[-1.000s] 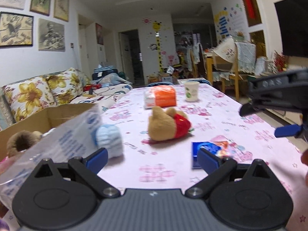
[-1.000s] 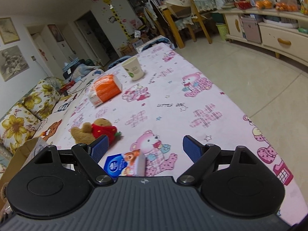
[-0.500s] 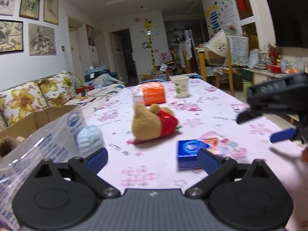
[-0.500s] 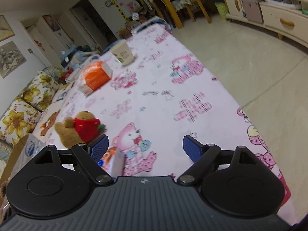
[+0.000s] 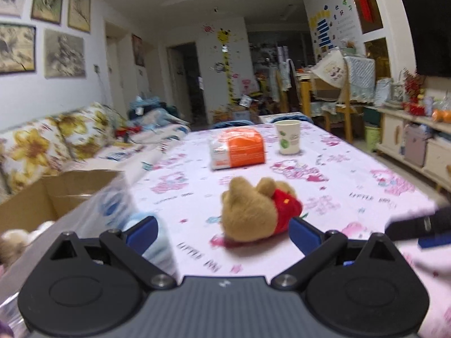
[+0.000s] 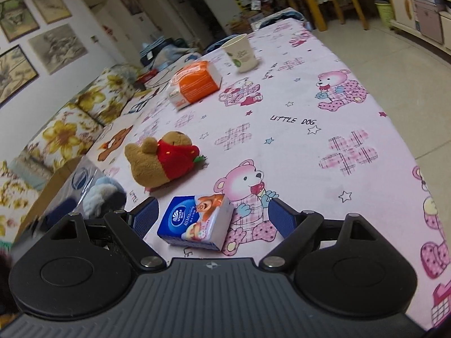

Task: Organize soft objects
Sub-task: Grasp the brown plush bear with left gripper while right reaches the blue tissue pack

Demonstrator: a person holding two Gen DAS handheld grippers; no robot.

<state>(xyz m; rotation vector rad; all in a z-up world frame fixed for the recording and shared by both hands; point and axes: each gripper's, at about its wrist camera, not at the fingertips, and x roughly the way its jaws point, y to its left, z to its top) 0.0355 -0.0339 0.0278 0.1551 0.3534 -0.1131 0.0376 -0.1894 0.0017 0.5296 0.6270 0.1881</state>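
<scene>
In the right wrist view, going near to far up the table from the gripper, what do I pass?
Tissue pack → plush bear → orange pack → paper cup.

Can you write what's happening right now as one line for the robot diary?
left gripper: open, at bear | right gripper: open, around tissue pack | nothing held | box beside table

We see one teddy bear, two tissue packs, orange and blue, one paper cup, and one cardboard box.
</scene>
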